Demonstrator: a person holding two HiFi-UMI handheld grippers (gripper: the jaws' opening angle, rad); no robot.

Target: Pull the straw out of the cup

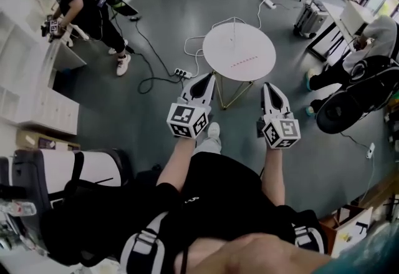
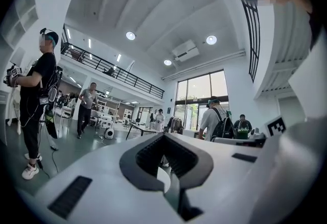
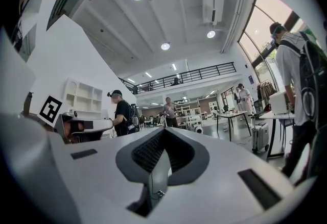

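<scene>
- We hold two grippers short of the round white table [image 1: 249, 42], with grey floor between. A power strip [image 1: 182, 72] and looping cables [image 1: 146, 63] lie by the table's left foot.
- A thin pale upright line on the table's far part may be the straw [image 1: 232, 30]. We cannot make out the cup.
- The left gripper [image 1: 208, 77] and the right gripper [image 1: 267, 86] are both clenched on nothing, their jaw tips meeting.
- Only the head view shows the table. The gripper views look level across the hall, at people and a suitcase [image 3: 260, 138].
- In the head view we count one table and two other people: a standing person [image 1: 84, 1] by white shelves [image 1: 37, 101] far left, and a seated person [image 1: 374, 42] at right.
</scene>
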